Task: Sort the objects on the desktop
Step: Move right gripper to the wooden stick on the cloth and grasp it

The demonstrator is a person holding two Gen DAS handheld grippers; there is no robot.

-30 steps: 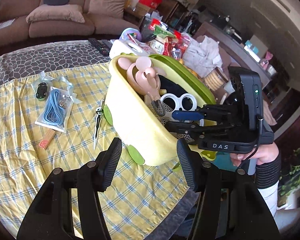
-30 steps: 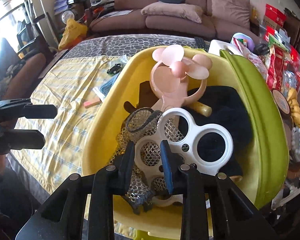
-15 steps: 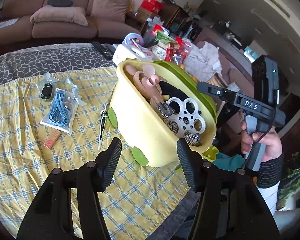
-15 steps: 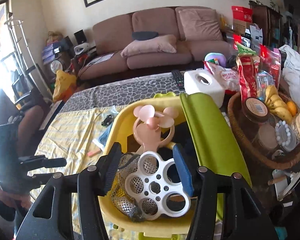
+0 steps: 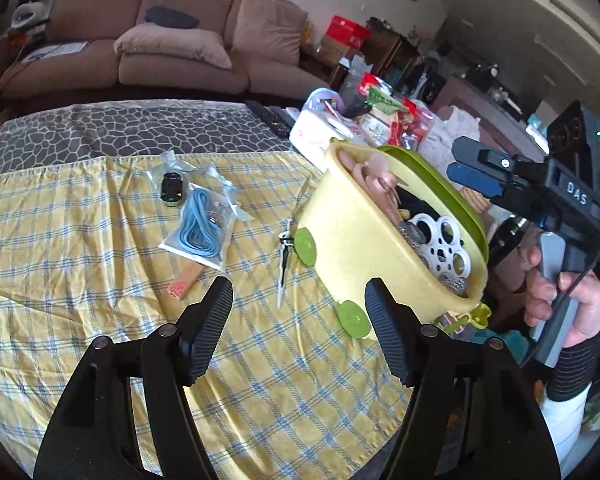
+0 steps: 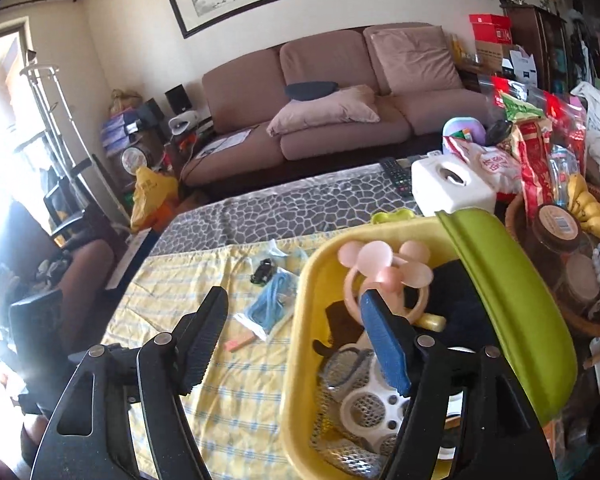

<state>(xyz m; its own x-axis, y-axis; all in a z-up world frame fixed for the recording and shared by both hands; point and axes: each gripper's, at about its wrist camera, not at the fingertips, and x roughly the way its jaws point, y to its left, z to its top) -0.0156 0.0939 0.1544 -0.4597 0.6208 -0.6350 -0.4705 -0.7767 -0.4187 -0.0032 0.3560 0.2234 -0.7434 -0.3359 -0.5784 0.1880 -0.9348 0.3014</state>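
L gripper [image 5: 298,312]: jaws just widened, nothing btwn pads, hovering over yellow check cloth [image 5: 80,264]. R gripper [image 6: 296,338]: jaws just spread, empty, above the yellow bin [image 6: 296,364]. White holed disc [image 6: 364,404] w/ mesh lies in the bin below R pads, so drop step looks done. Next, prob: L goes ahead-left for blue cable bag [image 5: 200,226]; flat, slippery, needs low pinch. Further ahead, small black item [image 5: 171,189]. Writing: "DAS" on R gripper body.
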